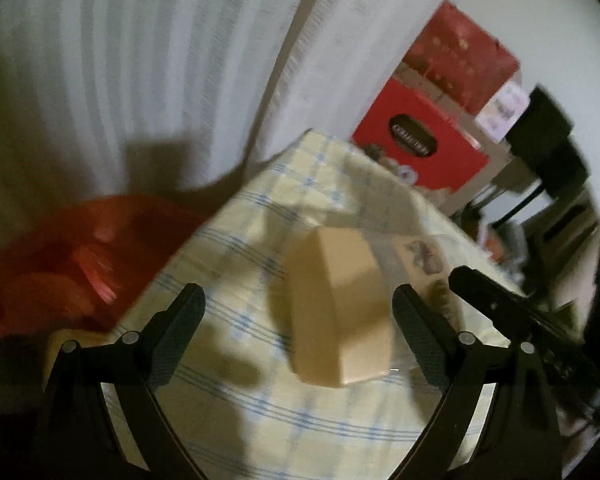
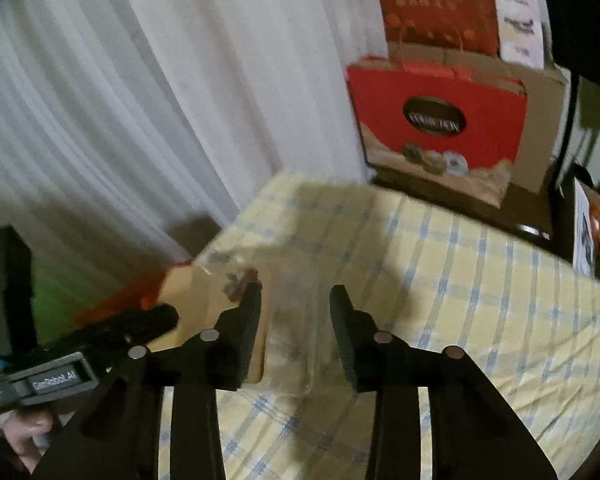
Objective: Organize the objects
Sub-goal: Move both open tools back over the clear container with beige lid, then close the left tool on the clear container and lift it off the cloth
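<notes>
1. Left gripper (image 1: 298,330): jaws spread wide, angled down over a table with a yellow-and-blue checked cloth (image 1: 260,420).
2. Tan cardboard box (image 1: 338,308): stood on the cloth between the spread left fingers, nearer the right-hand one, touching neither as far as the blur allowed.
3. Clear plastic bag (image 2: 296,320): lay on the cloth just beside the box, some small dark pieces visible at its upper end.
4. Right gripper (image 2: 296,332): jaws part-way apart with the clear bag between them; could not tell whether the pads pressed on it.
5. Seen from the right wrist, left finger close against the box edge (image 2: 204,300).
6. Left gripper body (image 2: 100,344) reached in at lower left of the right view, a hand (image 2: 28,432) on its handle.
7. Red plastic bag (image 1: 60,264): off the table's left edge, below the white curtain (image 1: 140,60).
8. Red gift bags (image 2: 440,112): stacked beyond the far corner.
</notes>
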Available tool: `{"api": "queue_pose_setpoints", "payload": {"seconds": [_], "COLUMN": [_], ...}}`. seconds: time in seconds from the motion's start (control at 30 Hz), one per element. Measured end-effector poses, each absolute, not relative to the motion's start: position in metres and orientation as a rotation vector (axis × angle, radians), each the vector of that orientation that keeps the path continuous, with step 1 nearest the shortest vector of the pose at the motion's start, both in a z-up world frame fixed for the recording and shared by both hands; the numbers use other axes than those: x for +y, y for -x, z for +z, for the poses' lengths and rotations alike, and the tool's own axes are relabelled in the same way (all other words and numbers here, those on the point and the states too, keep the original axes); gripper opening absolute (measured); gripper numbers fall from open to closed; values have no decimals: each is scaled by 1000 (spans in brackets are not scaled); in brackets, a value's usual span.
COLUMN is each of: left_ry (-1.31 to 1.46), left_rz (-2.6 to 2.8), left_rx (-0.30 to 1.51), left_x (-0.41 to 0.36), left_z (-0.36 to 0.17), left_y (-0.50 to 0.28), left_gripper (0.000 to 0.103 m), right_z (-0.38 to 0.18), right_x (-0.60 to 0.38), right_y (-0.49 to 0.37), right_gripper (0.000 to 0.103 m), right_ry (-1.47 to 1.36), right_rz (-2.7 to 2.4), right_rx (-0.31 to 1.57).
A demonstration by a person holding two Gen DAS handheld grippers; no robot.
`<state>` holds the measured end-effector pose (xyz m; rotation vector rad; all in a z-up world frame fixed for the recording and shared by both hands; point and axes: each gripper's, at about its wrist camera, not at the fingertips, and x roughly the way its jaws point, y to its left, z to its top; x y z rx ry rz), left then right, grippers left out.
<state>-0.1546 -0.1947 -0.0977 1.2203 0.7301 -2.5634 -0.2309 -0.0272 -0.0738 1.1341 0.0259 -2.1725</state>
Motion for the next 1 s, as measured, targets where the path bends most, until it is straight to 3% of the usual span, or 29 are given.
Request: {"api": "queue_pose_setpoints", "payload": {"seconds": [0.1,0.2,0.3,0.4,0.57,0.63,0.7,0.83,1.0], "left_ry": [-1204,-1214,-1277,-1310,-1302,-1296,-1288,-1271,-1238], "left_rz": [-2622,-2658,-2700,-2718,-2690,-2686,-2701,-2720,-2762], "left_rx": [739,854,1026,1142,1165,1160,1083,927,983], "left_x": [-191,-193,-197,-197,-201,-199,-192,-177,-173], "left_z": [-100,-107,-121,-128,-128,-128,-123,-111,-101], "left_y": [157,160,167,171,171,172,172,170,165], "left_gripper": [95,95,93,92,88,87,85,84,84], "right_z": [-84,-90,-90,-88,-90,-89,-87,-82,-70], "right_x": [-27,-25,-22,-19,-14,-15,-20,-29,-32], "right_y": [224,224,224,221,215,207,195,179,161], "right_gripper": [57,56,46,43,43,51,52,44,40], "right_ry": [-1091,-1074,-1101,-1095,-1076,-1045,-996,-939,-851], "right_rz": [-2183,-2186,-2162,-2148,-2144,-2128,-2166,-2254,-2338], "right_rx": [25,-1,-45,-65,-95,-46,51,189,307]}}
